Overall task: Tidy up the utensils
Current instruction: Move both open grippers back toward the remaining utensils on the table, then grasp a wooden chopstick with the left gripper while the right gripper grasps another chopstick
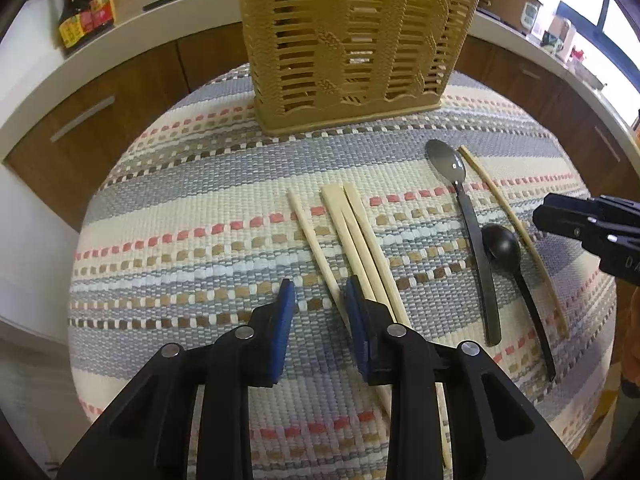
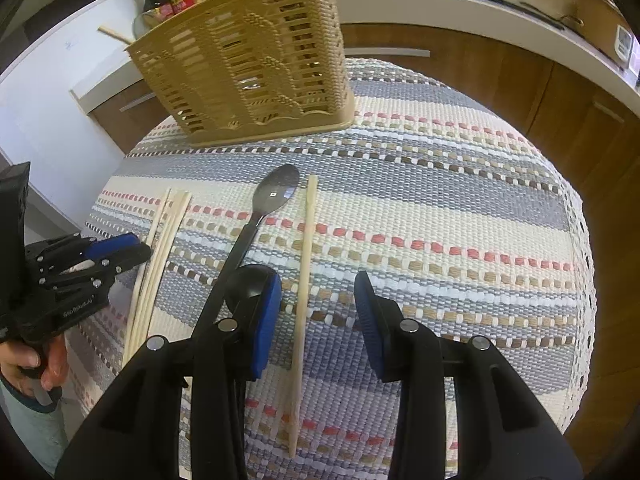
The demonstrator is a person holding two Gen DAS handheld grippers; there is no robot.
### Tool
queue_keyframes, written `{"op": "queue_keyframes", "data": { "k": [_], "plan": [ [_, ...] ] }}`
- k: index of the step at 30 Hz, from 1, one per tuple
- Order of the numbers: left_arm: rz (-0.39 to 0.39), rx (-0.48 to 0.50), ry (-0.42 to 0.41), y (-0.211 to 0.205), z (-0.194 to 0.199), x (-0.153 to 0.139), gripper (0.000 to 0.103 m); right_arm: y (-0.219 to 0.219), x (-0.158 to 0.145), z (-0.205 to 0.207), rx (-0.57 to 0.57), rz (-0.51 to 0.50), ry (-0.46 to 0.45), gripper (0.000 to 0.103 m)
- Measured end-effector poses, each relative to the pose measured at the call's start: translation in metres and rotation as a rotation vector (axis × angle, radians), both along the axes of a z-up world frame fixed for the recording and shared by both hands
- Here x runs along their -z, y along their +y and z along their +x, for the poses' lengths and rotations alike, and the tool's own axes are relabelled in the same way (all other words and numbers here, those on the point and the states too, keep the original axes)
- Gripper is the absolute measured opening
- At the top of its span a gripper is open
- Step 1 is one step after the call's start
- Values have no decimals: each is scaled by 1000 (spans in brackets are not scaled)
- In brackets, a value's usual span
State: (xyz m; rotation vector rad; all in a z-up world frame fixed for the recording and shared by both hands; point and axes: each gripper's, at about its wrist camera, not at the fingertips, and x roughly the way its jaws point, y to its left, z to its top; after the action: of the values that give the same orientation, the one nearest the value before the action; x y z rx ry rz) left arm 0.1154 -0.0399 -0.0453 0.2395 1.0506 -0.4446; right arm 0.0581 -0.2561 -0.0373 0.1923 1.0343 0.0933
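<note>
Basket: tan slotted basket stands at 12 o'clock on the striped cloth over the counter; one stick already pokes from it in the right view.
Chopsticks: three chopsticks lie side by side at centre; a lone chopstick lies apart at 3 o'clock, beyond the spoons.
Spoons: steel spoon and black spoon lie between, handles toward 6 o'clock.
Left tool: jaws apart, empty, low over the leftmost chopstick.
Right tool: jaws apart, empty, straddling the lone chopstick.
Handling: chopsticks look light, stiff, smooth, likely to roll or pivot; pinch mid-shaft, square across.
Views: only the right view shows the hand on the left tool and the stick in the basket; only the left view shows the black spoon whole.
</note>
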Motion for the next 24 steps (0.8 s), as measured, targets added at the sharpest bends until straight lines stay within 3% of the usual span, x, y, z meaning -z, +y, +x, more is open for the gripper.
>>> {"op": "queue_keyframes", "data": {
  "k": [3, 7, 11, 13, 15, 17, 24],
  "plan": [
    [48, 6, 2, -12, 5, 2, 27, -3, 1, 7, -3, 13, 31, 35],
    [55, 2, 19, -15, 10, 2, 26, -1, 3, 19, -17, 25, 69, 35],
    [111, 53, 3, -21, 11, 1, 13, 9, 10, 31, -31, -17, 115, 31],
    [140, 91, 1, -26, 11, 0, 11, 15, 11, 33, -42, -61, 118, 29],
    [171, 121, -6, -31, 10, -1, 11, 22, 11, 35, -55, -113, 123, 24],
    [181, 125, -5, -34, 10, 0, 11, 30, 12, 36, -80, -160, 122, 10],
    [180, 77, 42, -34, 13, -2, 11, 25, 12, 36, -81, -123, 122, 4]
  ]
}}
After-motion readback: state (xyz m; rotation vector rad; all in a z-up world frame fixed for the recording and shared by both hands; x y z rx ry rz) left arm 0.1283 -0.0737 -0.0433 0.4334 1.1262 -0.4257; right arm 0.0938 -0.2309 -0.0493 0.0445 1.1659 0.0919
